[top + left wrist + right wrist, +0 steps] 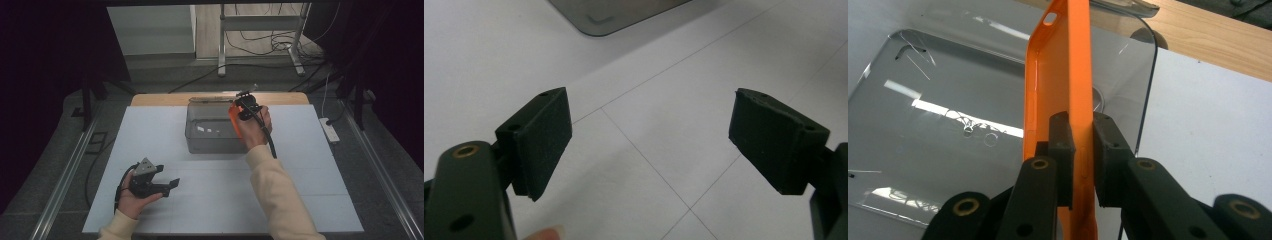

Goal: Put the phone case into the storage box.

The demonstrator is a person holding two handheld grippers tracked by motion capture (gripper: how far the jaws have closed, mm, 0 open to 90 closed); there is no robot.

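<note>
Right gripper (1083, 145) is holding a thin orange plastic phone case (1063, 75) on edge over a clear, rounded plastic box (212, 131) near the white worktop's (300, 190) far edge.

Its jaws are pinching one side wall of the case; the left gripper (649, 145) is resting open and empty near the front-left corner. With so narrow a grip, the case risks pivoting or slipping and catching on the box's rim.
</note>
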